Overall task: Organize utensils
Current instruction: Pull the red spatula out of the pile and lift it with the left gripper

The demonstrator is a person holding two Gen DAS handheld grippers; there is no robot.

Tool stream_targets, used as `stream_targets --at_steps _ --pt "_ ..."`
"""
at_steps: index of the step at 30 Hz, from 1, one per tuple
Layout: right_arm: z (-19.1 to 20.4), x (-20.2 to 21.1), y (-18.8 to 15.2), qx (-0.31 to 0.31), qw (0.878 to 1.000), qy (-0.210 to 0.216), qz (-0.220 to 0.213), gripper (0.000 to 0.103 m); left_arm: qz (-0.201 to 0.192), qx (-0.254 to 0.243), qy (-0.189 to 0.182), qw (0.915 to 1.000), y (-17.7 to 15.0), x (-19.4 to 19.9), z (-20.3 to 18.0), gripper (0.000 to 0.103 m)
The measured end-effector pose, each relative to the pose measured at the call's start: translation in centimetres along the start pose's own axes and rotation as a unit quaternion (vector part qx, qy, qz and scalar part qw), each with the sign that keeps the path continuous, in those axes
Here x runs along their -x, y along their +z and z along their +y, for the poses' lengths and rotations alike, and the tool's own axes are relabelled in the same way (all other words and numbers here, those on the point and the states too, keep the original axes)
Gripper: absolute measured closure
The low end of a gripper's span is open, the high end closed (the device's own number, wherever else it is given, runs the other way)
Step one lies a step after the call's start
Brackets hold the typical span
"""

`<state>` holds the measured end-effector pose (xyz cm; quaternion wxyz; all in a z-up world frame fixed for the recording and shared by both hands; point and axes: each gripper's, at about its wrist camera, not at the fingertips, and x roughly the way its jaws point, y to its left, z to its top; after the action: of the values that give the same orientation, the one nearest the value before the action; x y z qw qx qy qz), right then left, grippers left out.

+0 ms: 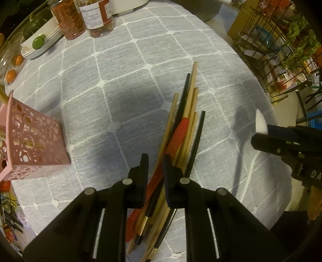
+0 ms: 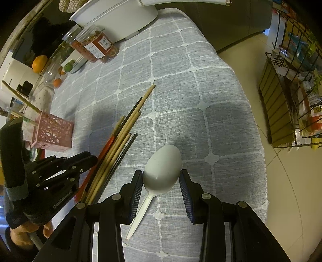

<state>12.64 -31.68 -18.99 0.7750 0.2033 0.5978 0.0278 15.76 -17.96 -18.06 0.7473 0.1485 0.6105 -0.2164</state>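
Observation:
A bundle of wooden, black and red chopsticks (image 1: 185, 129) lies on the grey checked tablecloth (image 1: 120, 90); it also shows in the right wrist view (image 2: 120, 141). My left gripper (image 1: 155, 163) is low over the near part of the bundle, jaws narrowly apart around several sticks. My right gripper (image 2: 161, 177) has its jaws closed against the bowl of a white plastic spoon (image 2: 163, 167), held above the cloth; the spoon tip shows in the left wrist view (image 1: 261, 122). A pink perforated holder (image 1: 34, 139) with chopsticks in it stands at the left.
Two jars (image 1: 80, 16), a white dish with green fruit (image 1: 40, 44) and oranges (image 1: 11, 75) stand at the far left. A white appliance (image 2: 116, 18) is at the back. A wire rack (image 2: 291, 90) stands on the floor beyond the table's right edge.

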Motion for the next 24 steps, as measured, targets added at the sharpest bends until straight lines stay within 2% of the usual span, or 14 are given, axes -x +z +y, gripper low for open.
stream_targets --at_steps 4,6,10,13,17,19,20,24 --pt "0.1 -0.1 0.1 -0.002 1.0 0.002 0.003 0.065 0.001 -0.002 -0.014 0.9999 0.1 -0.3 0.0 0.074" --pt "0.0 -0.1 0.1 -0.001 1.0 0.002 0.003 0.065 0.0 -0.006 -0.019 0.9998 0.3 -0.5 -0.1 0.072" --pt "0.0 -0.2 0.1 -0.002 1.0 0.001 0.003 0.065 -0.003 -0.01 -0.019 0.9998 0.8 -1.0 0.3 0.071" --pt "0.0 -0.2 0.1 -0.003 1.0 0.002 0.004 0.065 0.0 -0.017 -0.034 0.9993 0.8 -1.2 0.6 0.071" --pt "0.0 -0.2 0.1 -0.003 1.0 0.003 0.005 0.065 -0.009 -0.052 -0.046 0.9976 0.2 -0.5 0.7 0.069" --pt "0.0 -0.3 0.1 -0.004 1.0 0.003 0.005 0.065 -0.014 -0.074 -0.046 0.9961 0.2 -0.4 0.3 0.052" --pt "-0.1 -0.3 0.1 -0.005 1.0 0.003 0.006 0.065 -0.018 -0.083 -0.044 0.9955 0.2 -0.2 0.2 0.048" --pt "-0.1 -0.3 0.1 -0.005 1.0 0.004 0.007 0.065 -0.01 -0.112 -0.05 0.9924 0.0 -0.3 -0.1 0.046"
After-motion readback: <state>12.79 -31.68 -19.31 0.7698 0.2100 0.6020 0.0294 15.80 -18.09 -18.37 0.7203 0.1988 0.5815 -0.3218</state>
